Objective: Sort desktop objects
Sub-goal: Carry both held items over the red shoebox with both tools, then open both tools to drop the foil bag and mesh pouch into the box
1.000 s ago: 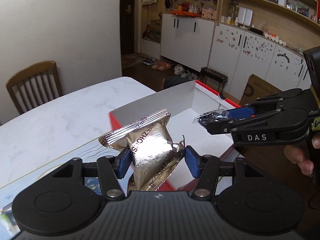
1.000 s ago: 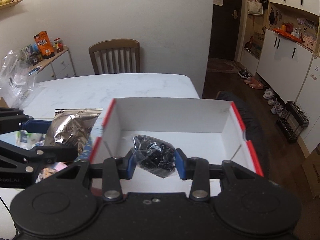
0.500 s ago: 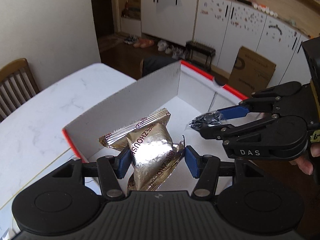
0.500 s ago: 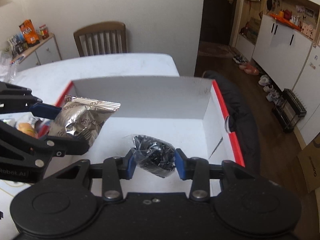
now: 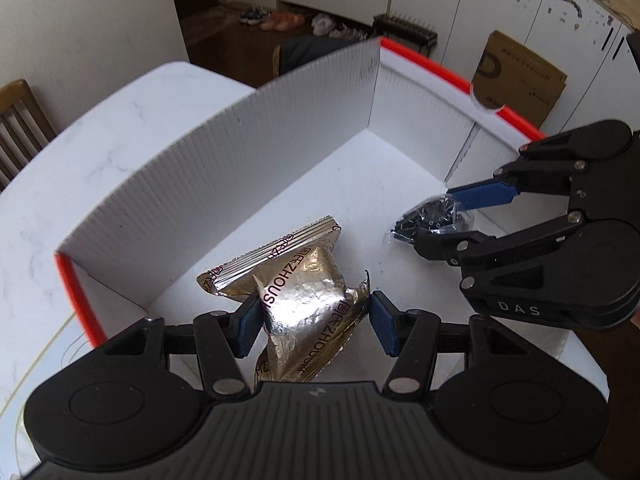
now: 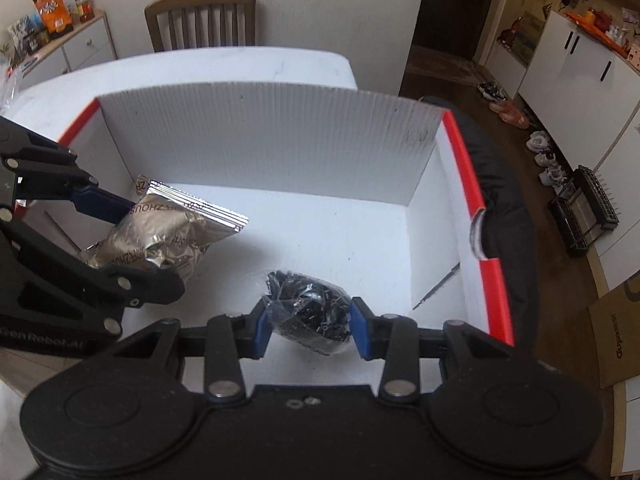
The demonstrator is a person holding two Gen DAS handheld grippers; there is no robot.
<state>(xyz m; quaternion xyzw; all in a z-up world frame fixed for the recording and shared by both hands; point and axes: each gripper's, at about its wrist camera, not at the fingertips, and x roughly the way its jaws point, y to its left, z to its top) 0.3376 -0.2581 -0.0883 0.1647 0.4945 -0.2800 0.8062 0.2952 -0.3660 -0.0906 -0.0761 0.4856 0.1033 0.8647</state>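
My left tool (image 5: 312, 326) is clamped on a crinkled gold foil snack packet (image 5: 304, 280), holding it over the left part of the white corrugated box (image 6: 272, 128) with the red rim. My right tool (image 6: 310, 326) is clamped on a small clear bag of black screws (image 6: 308, 312), held over the box floor nearer the middle. The box sits on the white marble counter (image 5: 120, 128); its floor looks bare beneath both loads.

I judge both items are ready to be let go into the box. The risks from here: the two tools are near each other inside the walls, so opening or pulling back carelessly could knock them together or catch the box wall and shift the light box. The foil packet is slippery and puffy, so it may cling or slide toward a pad. The screw bag is heavy for its size and could burst if dropped from height; I cannot tell how far above the floor it hangs.
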